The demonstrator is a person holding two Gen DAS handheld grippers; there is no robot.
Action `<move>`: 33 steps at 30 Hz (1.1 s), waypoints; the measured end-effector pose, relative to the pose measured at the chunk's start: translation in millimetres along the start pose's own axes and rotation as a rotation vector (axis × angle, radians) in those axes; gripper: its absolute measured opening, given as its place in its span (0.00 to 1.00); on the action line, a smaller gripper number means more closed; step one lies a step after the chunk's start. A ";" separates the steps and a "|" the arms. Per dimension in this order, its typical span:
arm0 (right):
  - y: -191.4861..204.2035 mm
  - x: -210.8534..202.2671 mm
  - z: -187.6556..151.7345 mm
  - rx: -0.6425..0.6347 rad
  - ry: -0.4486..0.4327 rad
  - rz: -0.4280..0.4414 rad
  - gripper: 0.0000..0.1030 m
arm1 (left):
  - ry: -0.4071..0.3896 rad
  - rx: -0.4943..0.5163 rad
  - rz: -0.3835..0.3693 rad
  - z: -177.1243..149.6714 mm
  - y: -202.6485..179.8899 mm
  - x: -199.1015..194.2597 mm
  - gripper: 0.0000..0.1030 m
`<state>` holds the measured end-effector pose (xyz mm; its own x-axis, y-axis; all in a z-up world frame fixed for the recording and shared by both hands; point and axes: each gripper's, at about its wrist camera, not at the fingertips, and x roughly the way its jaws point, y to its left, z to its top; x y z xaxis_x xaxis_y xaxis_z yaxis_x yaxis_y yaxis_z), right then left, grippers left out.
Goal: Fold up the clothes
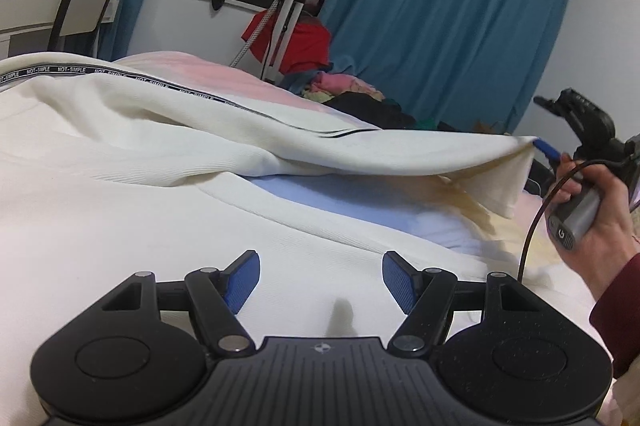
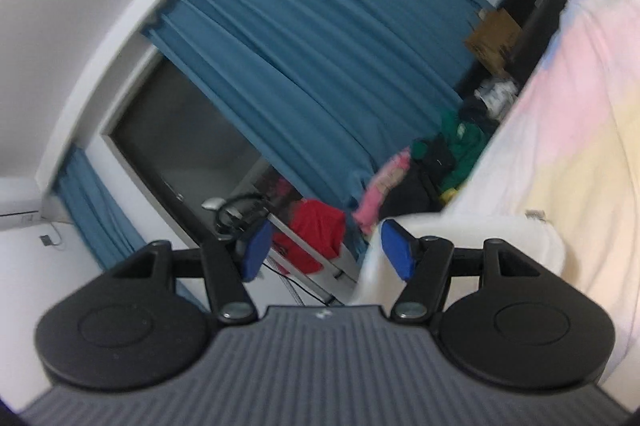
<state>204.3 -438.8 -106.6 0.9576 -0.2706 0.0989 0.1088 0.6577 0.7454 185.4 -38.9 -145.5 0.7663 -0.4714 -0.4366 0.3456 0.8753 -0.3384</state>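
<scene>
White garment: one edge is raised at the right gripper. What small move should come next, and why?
Probably shut the right gripper on the raised edge of the white garment. Its jaws stand apart and the cloth seems to touch only one finger, so the flap may slip before it is folded over.

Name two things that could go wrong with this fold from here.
The right gripper stands open, and the lifted edge of the white garment seems to lie against only one finger, so it may slip off. The left gripper is open too, pinning nothing, so the garment might drag.
</scene>
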 end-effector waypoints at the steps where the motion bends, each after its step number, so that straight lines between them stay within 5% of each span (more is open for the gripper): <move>1: 0.6 1.6 2.0 0.001 0.008 -0.012 0.62 | -0.002 -0.001 0.000 0.3 -0.2 -0.8 0.67; 5: -12.0 1.5 6.1 0.120 0.146 -0.097 0.63 | -0.008 -0.006 0.001 1.5 -0.9 -3.9 0.67; 12: -49.4 -32.8 1.4 0.304 0.252 -0.232 0.62 | -0.006 -0.027 0.008 4.2 -0.6 -7.4 0.68; 20: -88.2 -29.8 -52.0 0.548 0.493 -0.354 0.62 | -0.005 -0.041 0.009 3.5 -1.0 -16.2 0.68; 23: -97.3 -17.4 -67.1 0.552 0.462 -0.383 0.63 | -0.004 -0.041 0.012 2.6 -1.2 -16.6 0.68; 29: -106.6 32.1 -67.6 0.471 0.322 -0.246 0.63 | -0.015 -0.053 0.009 3.9 0.1 -13.7 0.69; 33: -129.3 59.7 -71.4 0.565 0.252 -0.339 0.63 | -0.028 -0.063 0.009 6.8 3.6 -5.7 0.69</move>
<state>266.4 -489.8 -244.2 0.9354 -0.1800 -0.3045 0.3227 0.0819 0.9430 186.0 -32.3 -138.6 0.7843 -0.4593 -0.4171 0.3042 0.8706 -0.3866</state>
